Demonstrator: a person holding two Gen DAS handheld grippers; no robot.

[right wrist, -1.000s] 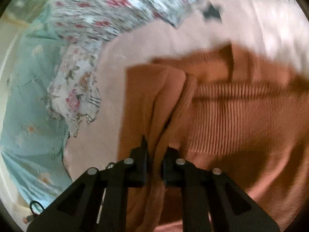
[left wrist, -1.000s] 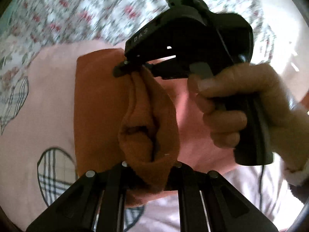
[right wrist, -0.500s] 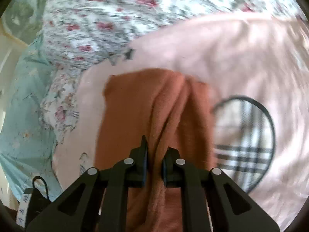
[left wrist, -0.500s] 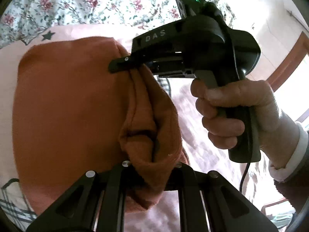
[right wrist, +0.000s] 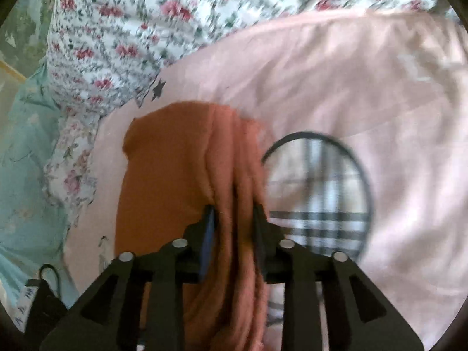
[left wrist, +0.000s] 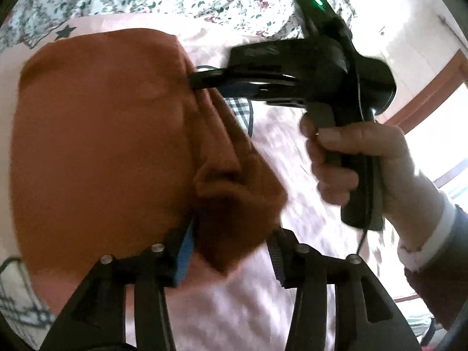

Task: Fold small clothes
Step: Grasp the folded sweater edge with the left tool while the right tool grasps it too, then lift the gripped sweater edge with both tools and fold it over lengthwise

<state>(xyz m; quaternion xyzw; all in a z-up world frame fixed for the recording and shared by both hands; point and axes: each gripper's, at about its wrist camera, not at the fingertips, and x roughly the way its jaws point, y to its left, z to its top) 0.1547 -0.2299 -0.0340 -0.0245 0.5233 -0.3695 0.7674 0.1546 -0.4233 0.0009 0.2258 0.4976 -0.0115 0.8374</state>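
**Rust garment folded on the bed, both claws easing off its gathered edge**

The rust-orange garment (left wrist: 99,134) lies folded over on a pink blanket (right wrist: 336,87), its bunched edge running between the two claws. What kind of garment it is cannot be made out; the folds hide neck and sleeves alike. In the left wrist view the left claw (left wrist: 231,251) has the nearer corner of that bunch between its fingers, and its jaws have just been opening: the left pad sits against the cloth, while a clear gap shows at the right finger. In the right wrist view the right claw (right wrist: 234,228) straddles the ridge of folds, its jaws also just opened; the cloth still fills the gap between the pads, and blur hides whether they press on it.

Left of both claws the garment spreads flat, ending in a rounded edge on the blanket. Right of the right claw lies bare blanket with a plaid oval patch (right wrist: 318,193), open room. Beyond the garment a floral sheet (right wrist: 122,38) begins, and a pale green cover (right wrist: 26,181) lies far left.

A hand (left wrist: 359,163) grips the right claw's handle, a white cuff (left wrist: 430,234) at the wrist; the tool points in from the right, its tip at the garment's far corner. The frame rims cut off both tools' bodies.
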